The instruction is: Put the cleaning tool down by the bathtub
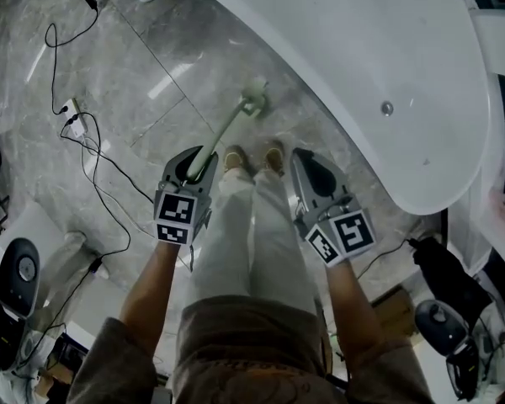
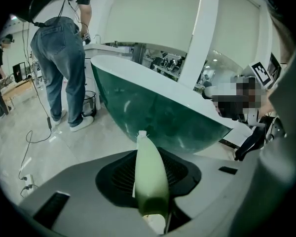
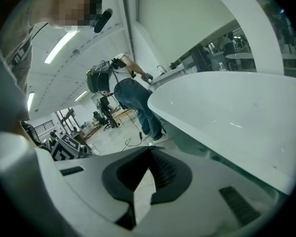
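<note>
Pale green and long-handled, the brush point(image 1: 225, 130) is gripped by the left claw point(image 1: 194, 165), whose jaws press on the handle from both sides. In the left gripper view the handle runs straight out between the ribbed black pads point(image 2: 119, 174). From that claw the brush slants forward and down to the grey marble floor point(image 1: 151, 82), where its head sits just ahead of the person's shoes point(image 1: 233, 156) and close to the outer wall of the white bathtub point(image 1: 362, 49). The tub lies ahead and to the right of the left claw, and its dark green underside fills the middle of that claw's view. The right claw point(image 1: 310, 165) hangs beside the left one, with the person's legs between them. Its jaws meet at the tips with nothing held, and the tub rim passes just to its right. Black cables point(image 1: 84, 141) trail over the floor well to the left of the left claw. Far ahead of it, a person in jeans point(image 2: 59, 48) stands by the tub.
</note>
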`<state>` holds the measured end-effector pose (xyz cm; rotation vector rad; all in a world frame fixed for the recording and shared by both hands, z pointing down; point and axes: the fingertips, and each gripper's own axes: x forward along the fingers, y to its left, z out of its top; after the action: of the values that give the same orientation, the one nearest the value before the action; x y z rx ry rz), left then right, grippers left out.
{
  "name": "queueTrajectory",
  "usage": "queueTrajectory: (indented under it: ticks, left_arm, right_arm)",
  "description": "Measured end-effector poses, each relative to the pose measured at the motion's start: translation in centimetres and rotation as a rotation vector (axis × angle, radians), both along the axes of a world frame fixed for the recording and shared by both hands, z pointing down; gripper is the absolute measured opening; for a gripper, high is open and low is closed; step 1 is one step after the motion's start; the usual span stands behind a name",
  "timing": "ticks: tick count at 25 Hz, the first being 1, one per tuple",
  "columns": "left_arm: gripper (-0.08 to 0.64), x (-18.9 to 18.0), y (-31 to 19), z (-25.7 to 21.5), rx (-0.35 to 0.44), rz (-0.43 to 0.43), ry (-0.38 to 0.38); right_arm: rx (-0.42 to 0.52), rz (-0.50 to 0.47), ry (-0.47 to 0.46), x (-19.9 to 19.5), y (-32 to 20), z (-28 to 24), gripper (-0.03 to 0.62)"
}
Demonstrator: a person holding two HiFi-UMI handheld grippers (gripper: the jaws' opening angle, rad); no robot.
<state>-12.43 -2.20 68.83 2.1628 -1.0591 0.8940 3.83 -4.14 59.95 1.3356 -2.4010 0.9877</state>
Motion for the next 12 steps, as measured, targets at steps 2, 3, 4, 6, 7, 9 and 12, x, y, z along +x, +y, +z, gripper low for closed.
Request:
queueTrajectory:
  ticks: [2,3,4,6,7,9,12]
  left_arm:
    - [0.12,0.2,0.2,1.5,-0.009,0.003,-0.005]
    - [0.12,0.3,0.3,2.3,-0.014,0.005,-0.009]
    - [0.12,0.3,0.4,3.0,-0.019,0.008,-0.013]
    - [0.12,0.3,0.6,4.5,-0.031,0.014,-0.023]
    - [0.118,0.3,0.6,5.3,-0.037,0.016,-0.027]
    - [0.12,0.3,0.8,6.6,-0.049,0.015,-0.034]
    - [0.12,0.1,1.1,8.3,-0.064,0.016,-0.049]
  right_arm:
    - [-0.009,-0.002,0.0,0.1,0.3,1.2,0.002]
    - [-0.013,-0.004,0.0,0.1,0.5,1.7,0.002]
    - [-0.017,-0.005,-0.001,0.1,0.6,2.2,0.002]
    - [-0.023,-0.007,0.0,0.0,0.8,3.2,0.002]
    - [-0.026,-0.008,0.0,0.0,0.9,3.6,0.002]
    - [-0.028,-0.01,0.001,0.0,0.9,4.2,0.002]
    - [-0.026,-0.011,0.002,-0.2,0.9,4.3,0.002]
